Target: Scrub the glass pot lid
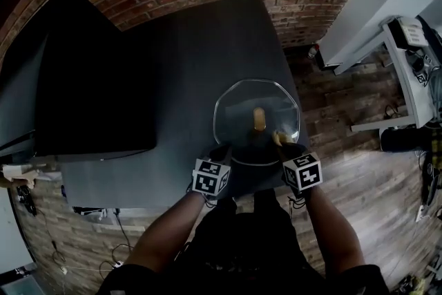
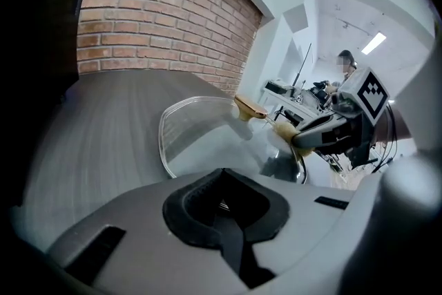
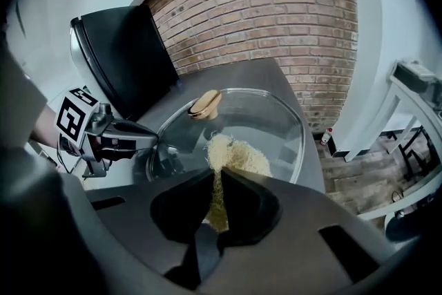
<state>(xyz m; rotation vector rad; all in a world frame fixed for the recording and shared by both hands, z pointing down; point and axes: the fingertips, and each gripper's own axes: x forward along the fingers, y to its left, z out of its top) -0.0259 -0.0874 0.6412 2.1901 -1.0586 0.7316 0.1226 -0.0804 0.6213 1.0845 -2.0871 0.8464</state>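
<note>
1. Position of the work: the glass lid [image 1: 238, 103] is on the dark desk [image 1: 193, 52], near its front right corner. Its wooden knob [image 1: 259, 119] faces up.
2. Left gripper [image 1: 222, 152]: the jaws are closed. The near rim of the lid runs in between them, so they appear to clamp the rim and steady the lid.
3. Right gripper [image 1: 286, 145]: the jaws are closed on a yellowish scrub pad [image 3: 235, 155]. The free end of the pad is pressed on the upper face of the glass, just beside the knob.
4. Progress (judgement): scrubbing is under way. The pad is on the near right part of the glass. No foam, water or wiped track can be made out, so the cleaned portion cannot be determined. The far half of the glass and the ring round the knob are probably outstanding.
5. Containers: no pot, basin or bottle is on the desk, and nothing lies on the lid except the pad.
</note>
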